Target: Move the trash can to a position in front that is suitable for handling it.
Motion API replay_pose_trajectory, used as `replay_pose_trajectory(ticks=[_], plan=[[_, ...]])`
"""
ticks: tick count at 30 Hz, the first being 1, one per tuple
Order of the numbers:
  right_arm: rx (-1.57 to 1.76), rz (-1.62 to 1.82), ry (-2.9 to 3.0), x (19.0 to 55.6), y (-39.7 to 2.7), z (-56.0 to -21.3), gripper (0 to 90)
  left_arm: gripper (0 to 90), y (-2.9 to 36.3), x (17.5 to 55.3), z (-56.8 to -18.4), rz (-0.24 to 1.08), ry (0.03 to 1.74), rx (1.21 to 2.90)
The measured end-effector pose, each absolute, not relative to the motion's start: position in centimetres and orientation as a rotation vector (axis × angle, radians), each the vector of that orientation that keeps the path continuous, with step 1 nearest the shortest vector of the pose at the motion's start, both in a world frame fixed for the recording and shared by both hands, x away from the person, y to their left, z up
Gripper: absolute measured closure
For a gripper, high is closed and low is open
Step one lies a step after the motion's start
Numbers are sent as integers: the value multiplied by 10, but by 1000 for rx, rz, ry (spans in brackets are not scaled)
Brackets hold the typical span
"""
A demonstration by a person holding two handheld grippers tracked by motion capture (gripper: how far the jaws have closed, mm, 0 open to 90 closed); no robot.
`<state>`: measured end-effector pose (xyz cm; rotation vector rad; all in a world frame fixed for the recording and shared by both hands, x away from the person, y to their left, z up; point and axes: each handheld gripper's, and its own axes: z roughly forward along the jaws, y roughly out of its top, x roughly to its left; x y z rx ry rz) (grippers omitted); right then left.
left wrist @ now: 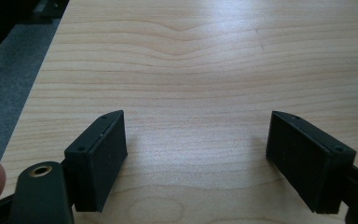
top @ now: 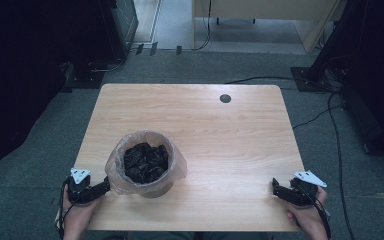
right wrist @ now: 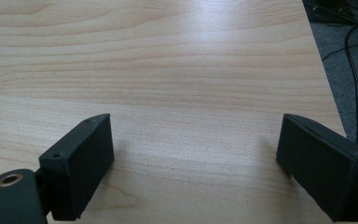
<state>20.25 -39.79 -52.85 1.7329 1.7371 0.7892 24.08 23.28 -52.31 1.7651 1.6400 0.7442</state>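
Note:
A small round bin lined with a clear plastic bag stands at the front left of the wooden table. Crumpled black material lies inside it. My left gripper rests at the table's front left corner, close beside the bin's left wall. In the left gripper view it is open, with bare wood between its jaws. My right gripper sits at the front right corner, well away from the bin. In the right gripper view it is open over bare wood.
A dark round cable hole sits near the table's far edge. Cables trail over the grey carpet to the right. Dark equipment stands at the back left, and a light desk stands beyond the table.

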Motion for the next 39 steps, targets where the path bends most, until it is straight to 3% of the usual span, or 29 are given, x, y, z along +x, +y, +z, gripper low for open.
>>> replay_pose_trajectory(ticks=[6,10,29,30,39], plan=[[1733,789,1737,203,-398,-528,105,206,231,240,-523,752,1652,1751],[1734,788,1738,203,-398,-528,99,369,225,239,-519,714,1634,1740],[1733,788,1740,204,-398,-529,95,553,174,239,-494,620,1523,1660],[1733,788,1741,204,-398,-528,95,600,171,241,-493,626,1515,1663],[1733,788,1741,204,-398,-528,95,608,147,247,-490,619,1469,1697]])
